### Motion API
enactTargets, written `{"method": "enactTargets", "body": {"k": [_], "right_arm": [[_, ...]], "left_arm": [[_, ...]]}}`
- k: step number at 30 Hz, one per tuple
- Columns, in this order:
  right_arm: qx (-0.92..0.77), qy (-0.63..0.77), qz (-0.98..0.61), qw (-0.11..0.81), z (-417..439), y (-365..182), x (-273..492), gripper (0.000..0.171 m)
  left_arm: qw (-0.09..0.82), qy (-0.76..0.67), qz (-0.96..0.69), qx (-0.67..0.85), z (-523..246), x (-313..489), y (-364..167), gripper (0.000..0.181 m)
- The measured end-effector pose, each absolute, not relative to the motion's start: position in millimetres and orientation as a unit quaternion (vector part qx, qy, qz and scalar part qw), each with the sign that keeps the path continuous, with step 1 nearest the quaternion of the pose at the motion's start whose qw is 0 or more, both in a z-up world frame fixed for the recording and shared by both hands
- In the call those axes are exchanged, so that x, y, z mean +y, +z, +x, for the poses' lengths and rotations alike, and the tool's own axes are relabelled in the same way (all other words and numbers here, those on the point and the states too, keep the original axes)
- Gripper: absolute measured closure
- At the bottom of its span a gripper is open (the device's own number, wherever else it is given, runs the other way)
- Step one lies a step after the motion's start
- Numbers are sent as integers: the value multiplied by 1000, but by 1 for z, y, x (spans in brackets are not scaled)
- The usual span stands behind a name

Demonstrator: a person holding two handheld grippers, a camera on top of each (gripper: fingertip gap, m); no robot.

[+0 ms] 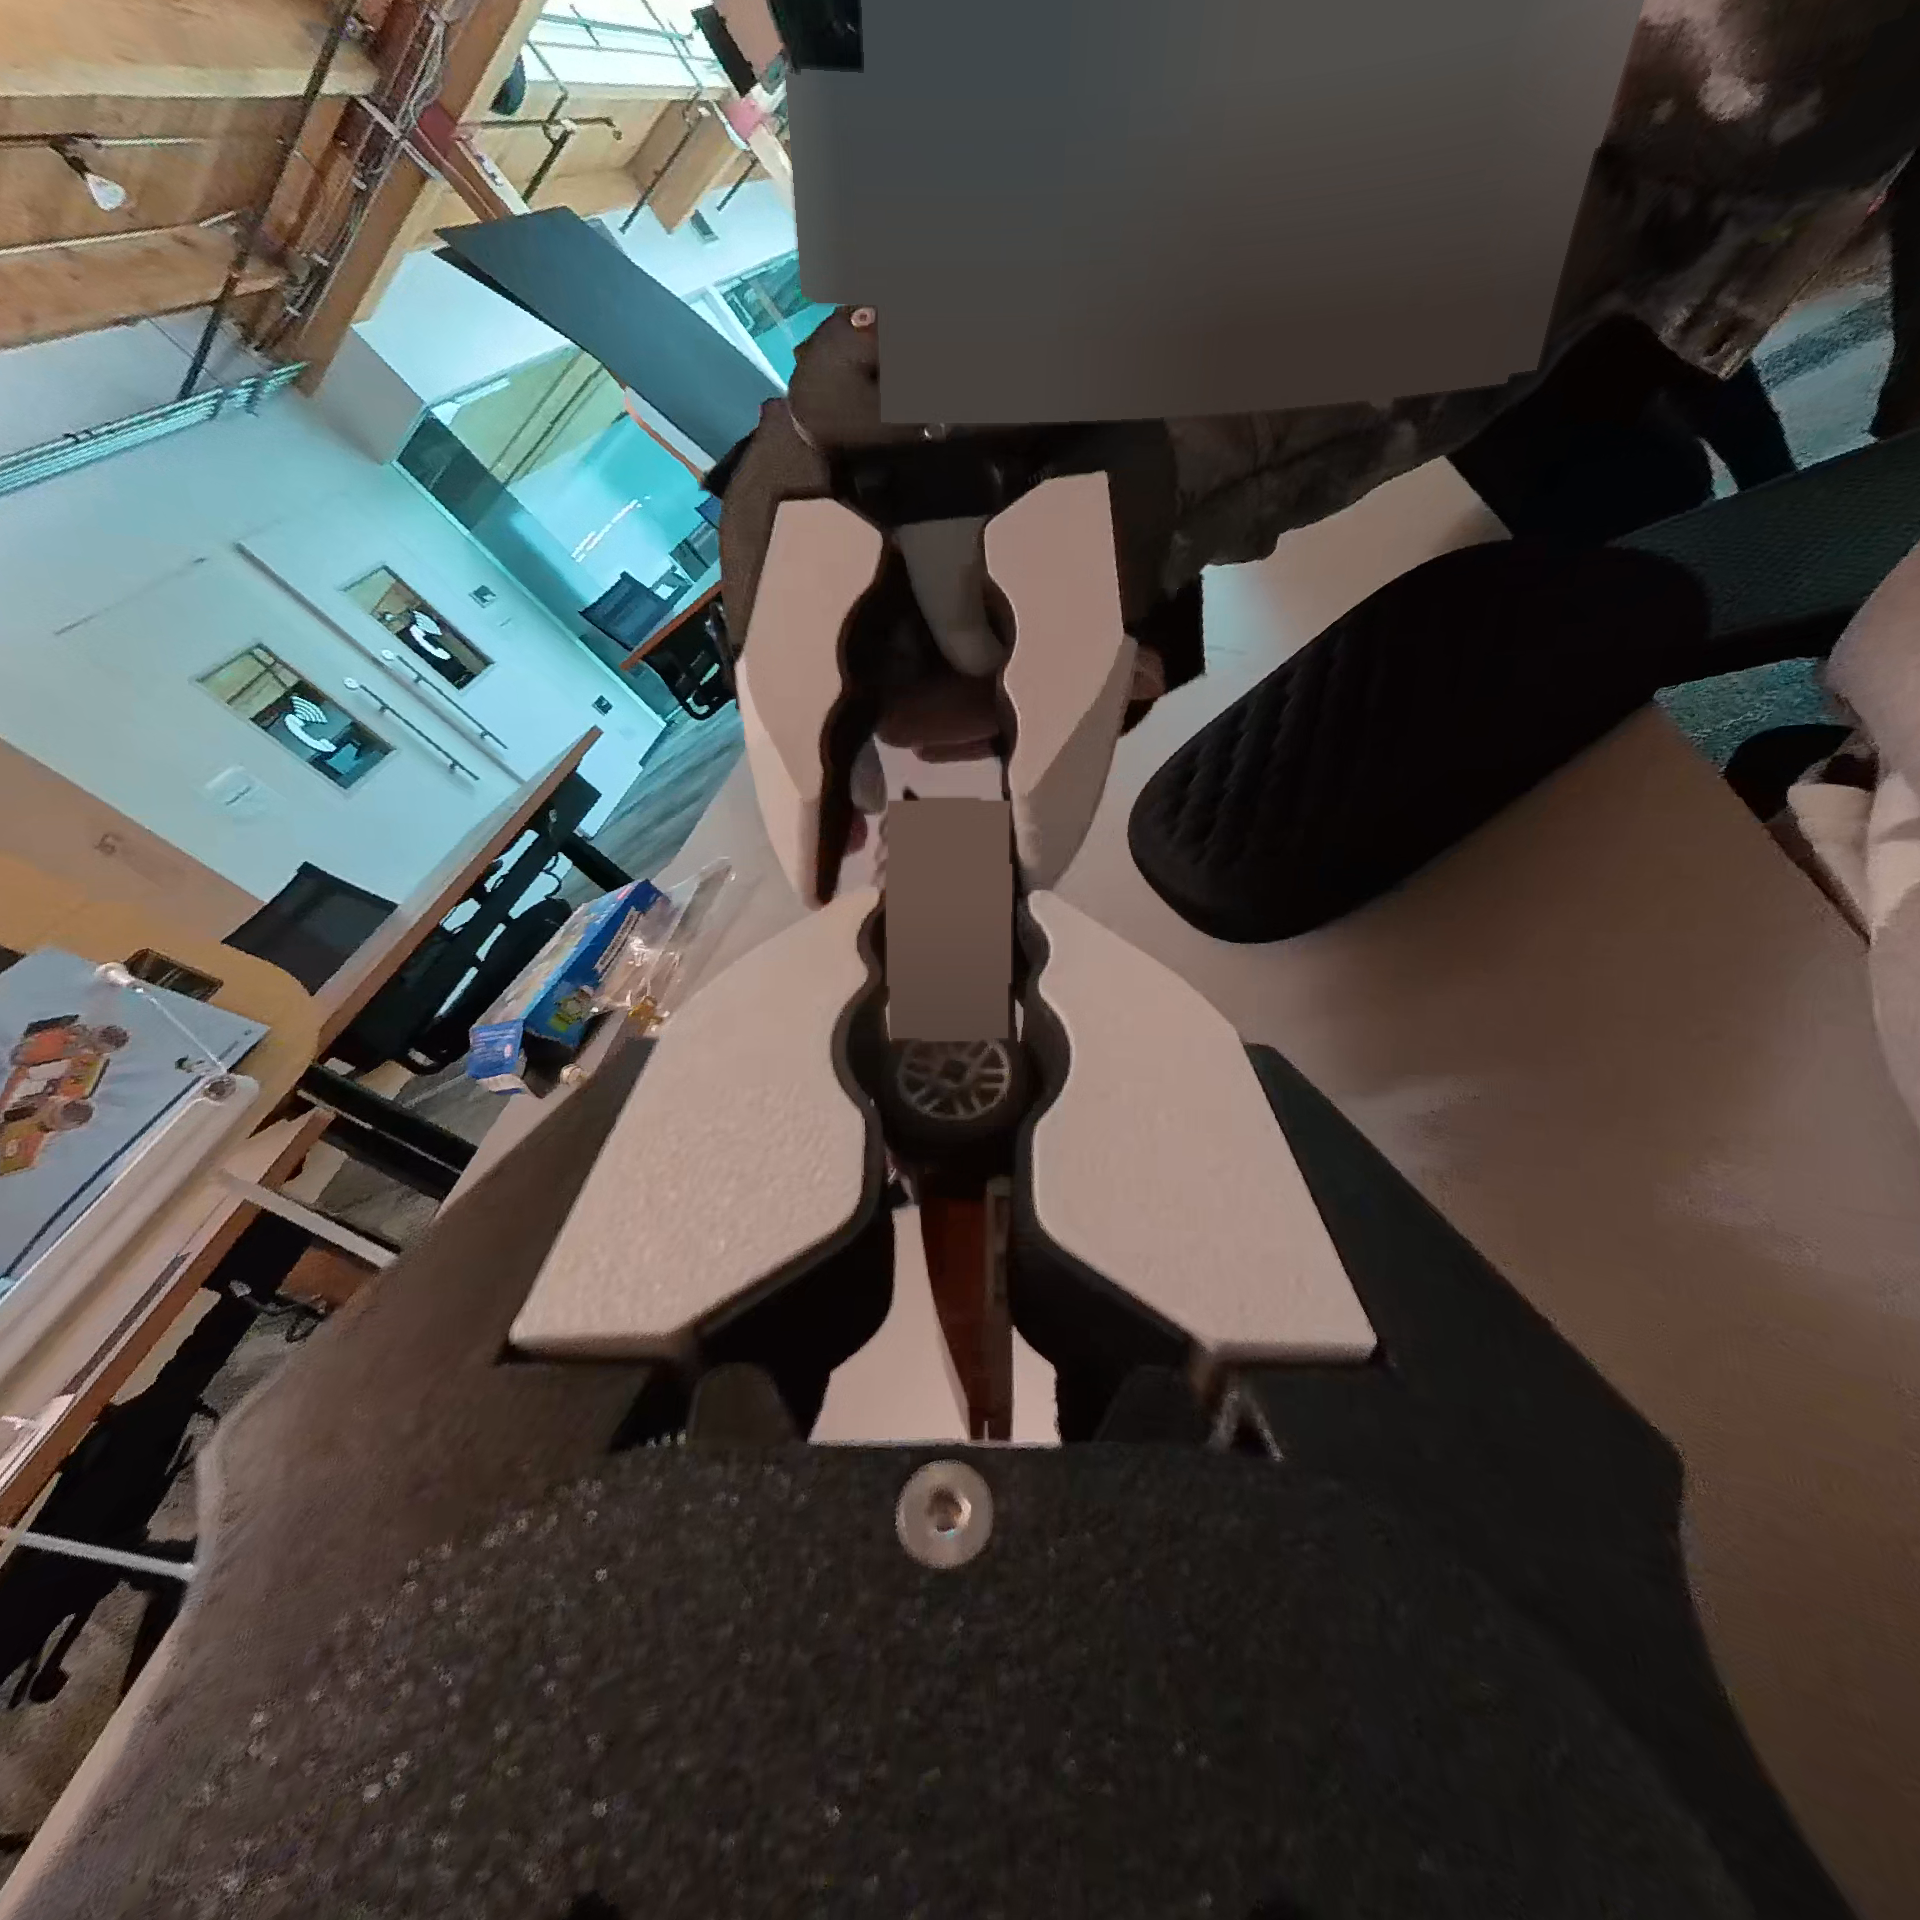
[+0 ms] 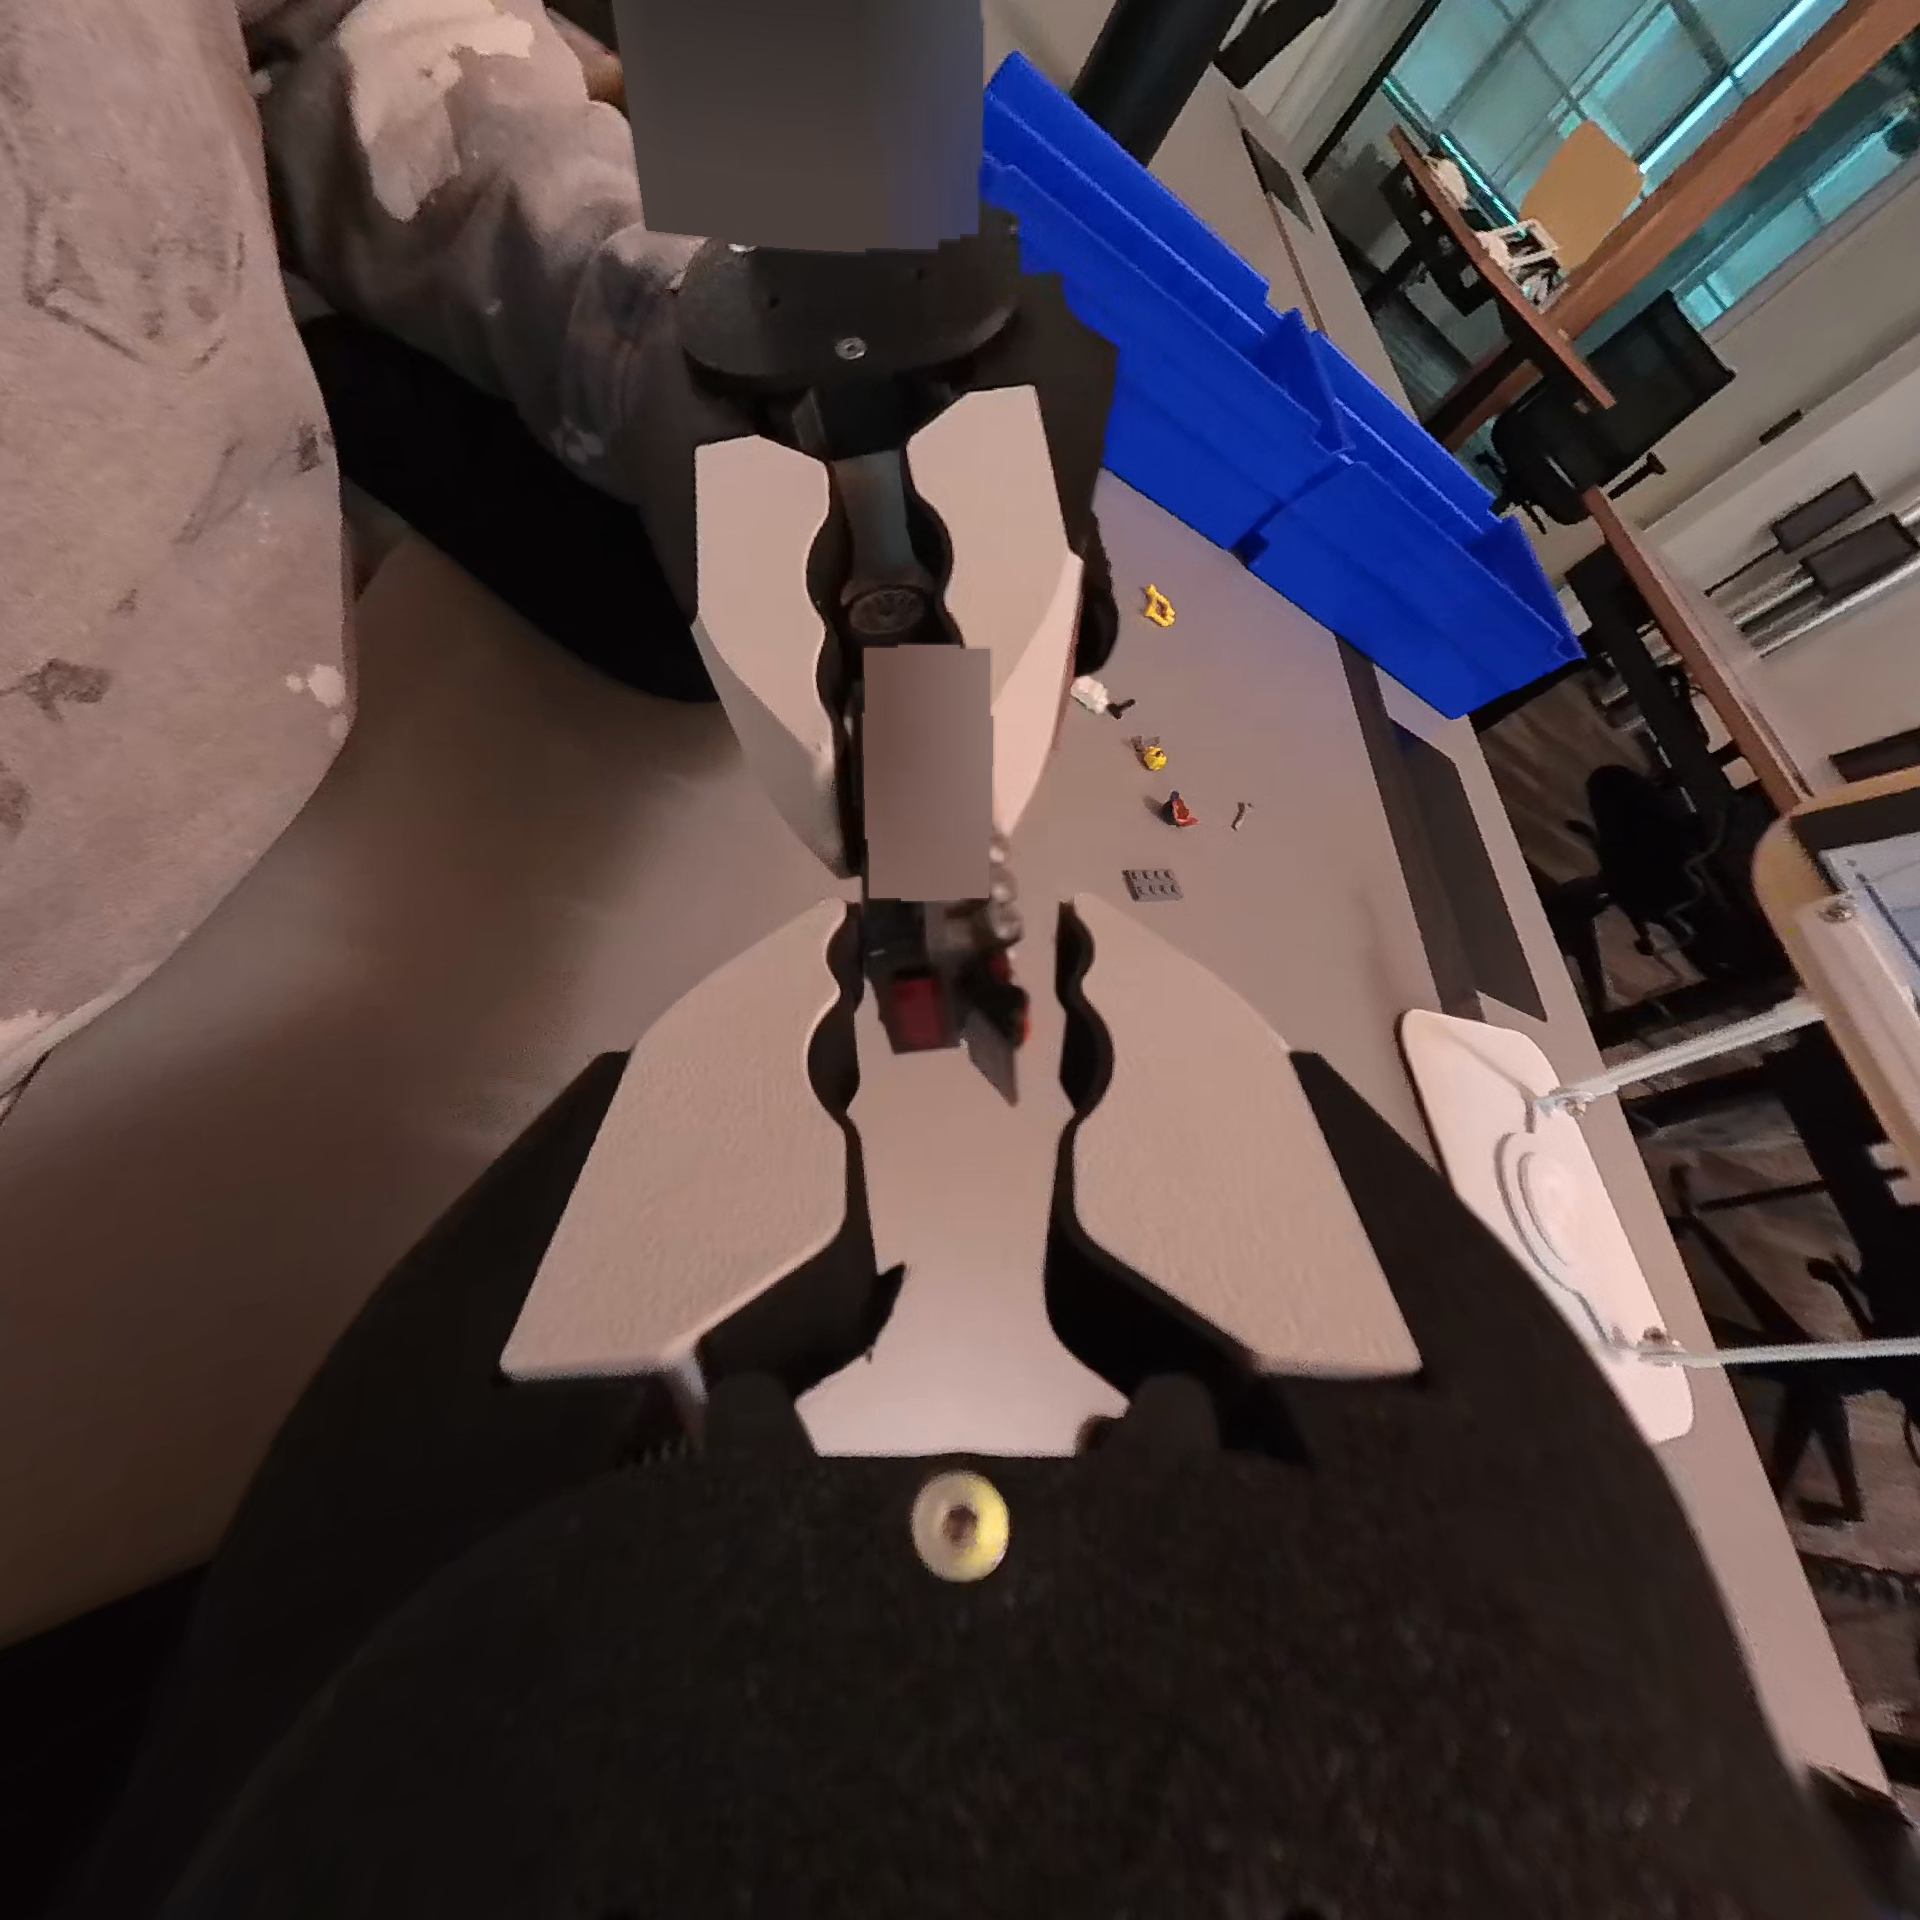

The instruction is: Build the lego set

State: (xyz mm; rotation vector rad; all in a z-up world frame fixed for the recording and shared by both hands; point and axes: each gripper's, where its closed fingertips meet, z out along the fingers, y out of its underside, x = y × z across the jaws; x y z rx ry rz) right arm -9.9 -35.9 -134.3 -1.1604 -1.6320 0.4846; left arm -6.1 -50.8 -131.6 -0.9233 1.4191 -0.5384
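Note:
My left gripper [image 1: 951, 914] is shut on a black wheel with a grey spoked rim [image 1: 954, 1081], part of a small lego vehicle. A dark red part [image 1: 966, 1278] runs back between its fingers. My right gripper [image 2: 956, 904] faces it tip to tip and is shut on the other end of the lego model [image 2: 935, 997], whose red, black and grey bricks show between its fingers. The wheel also shows in the right wrist view [image 2: 883, 613], inside the left gripper's fingers [image 2: 758, 623]. A mosaic patch hides the middle of the model. Both are held above the grey table [image 2: 1278, 987].
Loose pieces lie on the table to the right: a yellow one [image 2: 1158, 606], a white one [image 2: 1089, 693], a red and blue one [image 2: 1177, 810], a dark grey plate [image 2: 1153, 883]. Blue bins [image 2: 1299, 416] stand behind them. A white stand base [image 2: 1538, 1195], a blue box [image 1: 592, 966] and a black armrest [image 1: 1403, 748] are nearby. Both grippers' tips are close together, under 4 cm apart. The dark grey plate [image 2: 1153, 883] is about 25 centimetres from both grippers' fingertips.

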Motion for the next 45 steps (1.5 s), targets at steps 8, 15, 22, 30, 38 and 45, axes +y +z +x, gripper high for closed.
{"method": "enactTargets", "body": {"k": [8, 15, 22, 30, 38, 45], "right_arm": [[-641, 236, -529, 505, 8, -141, -25, 130], [-621, 251, -540, 510, 13, -147, -17, 144], [-632, 257, -528, 505, 12, -134, -13, 151], [-626, 262, -532, 506, 9, -131, -10, 159], [-615, 255, -546, 509, 23, -122, -6, 154], [-650, 217, -522, 507, 8, -134, -24, 156]], "left_arm": [[634, -234, -416, 608, -11, -44, -132, 161], [623, -255, -423, 607, -12, -43, -135, 161], [615, -286, -430, 596, -13, -45, -131, 161], [607, -291, -418, 609, -9, -56, -131, 161], [615, -300, -435, 585, -15, -47, -126, 161], [605, -313, -437, 586, -11, -50, -128, 161]]}}
